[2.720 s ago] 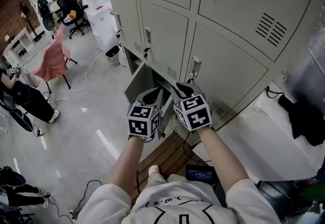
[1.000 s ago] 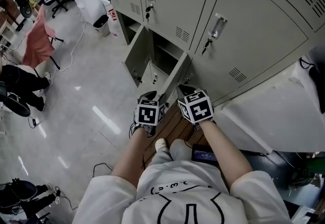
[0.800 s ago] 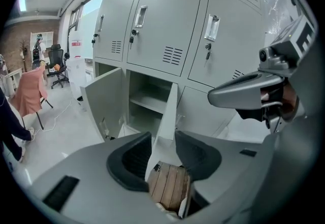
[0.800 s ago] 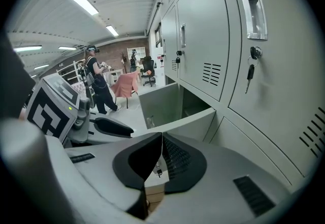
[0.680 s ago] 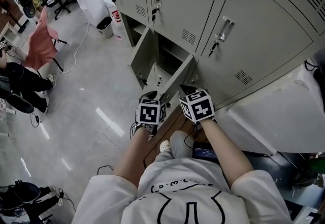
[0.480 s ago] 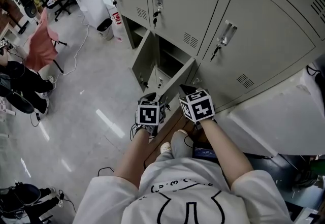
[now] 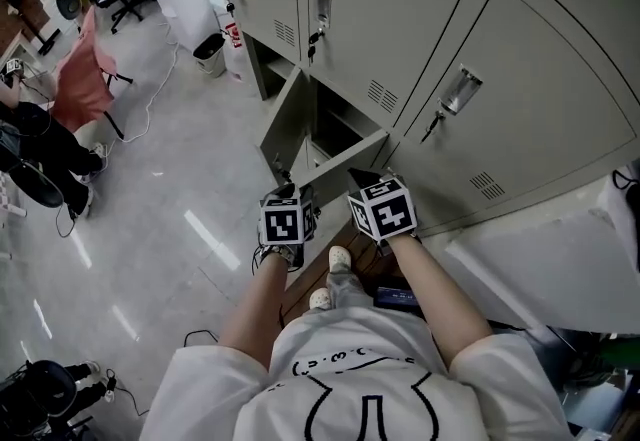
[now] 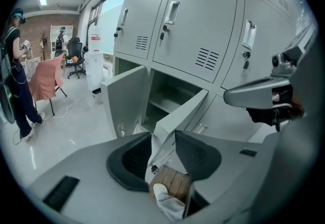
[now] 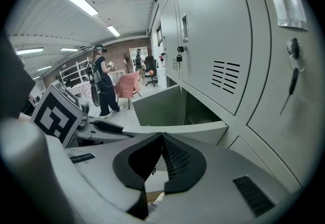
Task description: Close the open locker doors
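— Near door (image 7: pixel 342 159): is either gripper on it?

— The right gripper (image 9: pixel 162 137) has just been closing its jaws. The tips now meet with nothing between them, right at the door's top edge; whether they touch it I cannot tell. The left gripper (image 8: pixel 163 139) has its jaws apart and empty, aimed at the same door's free edge but short of it.

— Where is that door against the compartment (image 7: pixel 335 124)?

— Across the compartment's front, angled, with a gap left on its free side. The far door (image 7: pixel 283 121) stands at the compartment's left edge, swung wide out over the floor (image 7: pixel 170 219). It seems to belong to the next opening on that side.

— How far along, then?

— Neither door is shut yet, I judge. The near door looks partway home and the far door is still to do. The doors above the compartment are closed.

— Any change from a second ago?

— Yes. Then the near door pointed out from the compartment toward the person; now it lies flatter across the compartment's front. The far door looks as wide open as before.
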